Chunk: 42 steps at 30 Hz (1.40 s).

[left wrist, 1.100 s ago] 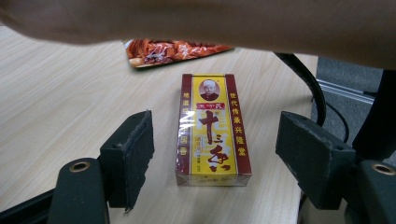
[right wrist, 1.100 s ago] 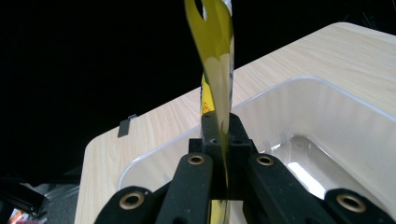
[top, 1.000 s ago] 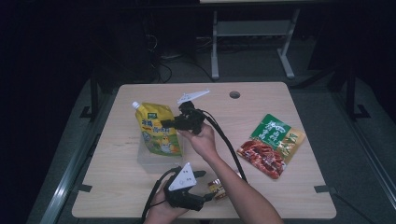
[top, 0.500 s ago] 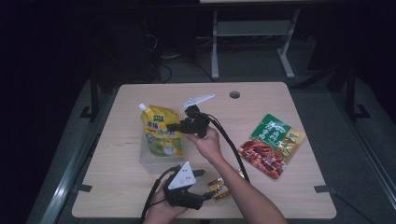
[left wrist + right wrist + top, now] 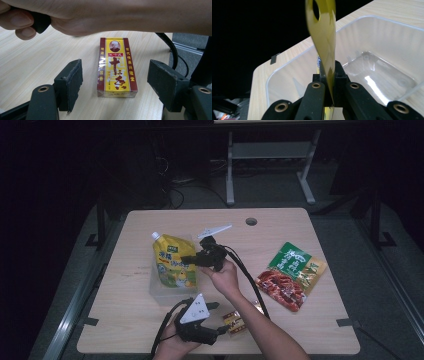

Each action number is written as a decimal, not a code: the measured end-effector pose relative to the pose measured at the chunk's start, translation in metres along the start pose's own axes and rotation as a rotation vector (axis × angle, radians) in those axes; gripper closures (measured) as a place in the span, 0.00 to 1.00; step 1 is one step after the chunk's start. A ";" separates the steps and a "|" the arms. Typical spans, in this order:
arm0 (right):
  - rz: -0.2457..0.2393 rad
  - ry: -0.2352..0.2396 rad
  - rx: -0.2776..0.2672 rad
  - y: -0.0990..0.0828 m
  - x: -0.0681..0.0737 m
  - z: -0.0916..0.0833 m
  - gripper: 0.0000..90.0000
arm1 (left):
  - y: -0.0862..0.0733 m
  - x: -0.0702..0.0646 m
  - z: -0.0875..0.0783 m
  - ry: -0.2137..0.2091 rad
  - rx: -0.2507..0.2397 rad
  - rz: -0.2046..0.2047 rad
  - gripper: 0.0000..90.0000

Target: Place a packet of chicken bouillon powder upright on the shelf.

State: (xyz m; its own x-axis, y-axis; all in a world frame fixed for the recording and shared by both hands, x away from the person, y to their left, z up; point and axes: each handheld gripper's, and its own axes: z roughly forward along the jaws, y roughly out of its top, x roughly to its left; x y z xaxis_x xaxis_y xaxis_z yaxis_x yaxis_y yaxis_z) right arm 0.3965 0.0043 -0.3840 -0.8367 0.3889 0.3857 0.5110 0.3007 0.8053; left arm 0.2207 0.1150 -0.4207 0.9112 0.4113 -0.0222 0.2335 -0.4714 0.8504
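R gripper (image 5: 189, 259) clamped tight on edge of glossy yellow flat plastic spout pouch (image 5: 173, 265); in R gripper view thin pouch film (image 5: 324, 35) runs edge-on between the black jaws, punched hole near top; pouch held over a clear, smooth rectangular plastic tub (image 5: 372, 60) w/ rounded corners; tub interior looks bare where visible; in high view pouch sits at approx 9 o'clock of R hand (image 5: 223, 276), white cap at its top-left corner, tub (image 5: 156, 290) under it; can't tell if pouch bottom touches tub.

L gripper (image 5: 115, 85) jaws wide apart, rough dark foam pads (image 5: 72, 80) either side of small rectangular cardboard box, yellow face w/ dark-red borders, shiny film wrap (image 5: 116, 67); box flat on pale wood-grain laminate table (image 5: 30, 65), pads not touching it; in high view box (image 5: 235, 321) at 3 o'clock of L gripper (image 5: 215, 317).

Green/red crinkly foil snack bag (image 5: 291, 274) lies flat at 3 o'clock of R hand, well apart.
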 end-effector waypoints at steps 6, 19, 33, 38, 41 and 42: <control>0.034 -0.022 -0.017 -0.002 0.002 0.003 0.99 | 0.000 0.000 0.000 0.000 0.002 0.002 0.31; 0.045 -0.030 0.006 -0.001 -0.003 0.003 0.80 | -0.001 0.001 -0.002 0.007 0.000 0.000 0.31; 0.034 -0.027 0.001 -0.003 -0.006 -0.046 0.49 | 0.002 0.003 0.002 0.015 -0.006 -0.018 0.31; 0.039 -0.050 -0.020 -0.010 -0.007 -0.078 0.46 | 0.006 0.006 0.005 0.019 0.003 -0.017 0.32; 0.040 -0.084 -0.029 -0.017 -0.009 -0.099 0.46 | 0.008 0.007 0.008 0.019 0.000 -0.018 0.33; 0.037 -0.097 -0.033 -0.020 -0.010 -0.105 0.46 | 0.011 0.007 0.011 0.017 0.004 -0.020 0.33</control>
State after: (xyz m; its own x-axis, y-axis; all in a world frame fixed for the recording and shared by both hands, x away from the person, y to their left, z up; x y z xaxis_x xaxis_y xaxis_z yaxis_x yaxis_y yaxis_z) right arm 0.3742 -0.0973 -0.3563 -0.7935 0.4821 0.3714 0.5331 0.2561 0.8064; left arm 0.2332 0.1044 -0.4174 0.9003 0.4342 -0.0301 0.2532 -0.4662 0.8477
